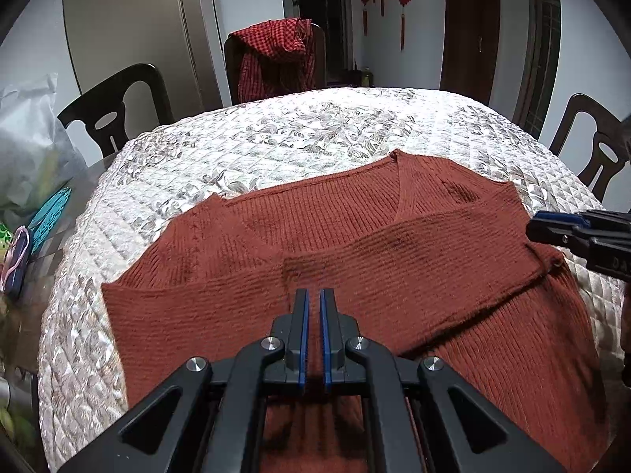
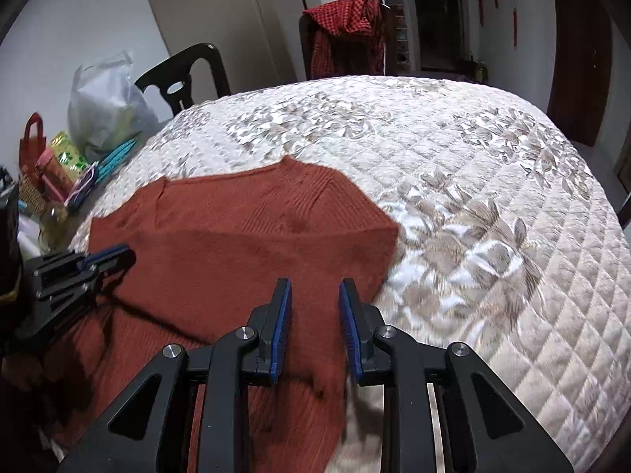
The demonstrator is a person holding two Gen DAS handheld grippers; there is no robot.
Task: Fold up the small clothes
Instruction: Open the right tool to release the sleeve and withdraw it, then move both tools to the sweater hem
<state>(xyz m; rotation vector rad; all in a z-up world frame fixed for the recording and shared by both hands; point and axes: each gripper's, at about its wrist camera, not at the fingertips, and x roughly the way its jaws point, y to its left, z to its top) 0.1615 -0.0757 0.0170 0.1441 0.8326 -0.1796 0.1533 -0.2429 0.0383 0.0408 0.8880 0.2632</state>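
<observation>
A rust-brown knitted sweater (image 1: 355,244) lies spread on a round table (image 1: 276,134) covered with a quilted, cream cloth printed with grey flowers. In the left wrist view the sweater fills the middle and lower part of the frame, its V-neck pointing towards the upper middle and one sleeve folded across the chest from the right. The left claw (image 1: 314,295) sits at the lower centre, above the sweater's body, its two blue-lined fingers closed almost together with nothing visibly between them. The right claw (image 2: 315,287) appears at the lower centre of its own view, its jaws partly open over the sweater's right edge; whether they touch the knit cannot be told. In that view the sweater occupies the left and centre, with bare quilted cloth to the right. At the upper middle of both views a red checked garment (image 1: 276,55) hangs over a dark chair (image 1: 114,110) back. At the left edge stand a pale plastic bag (image 2: 106,102) and small colourful items.
</observation>
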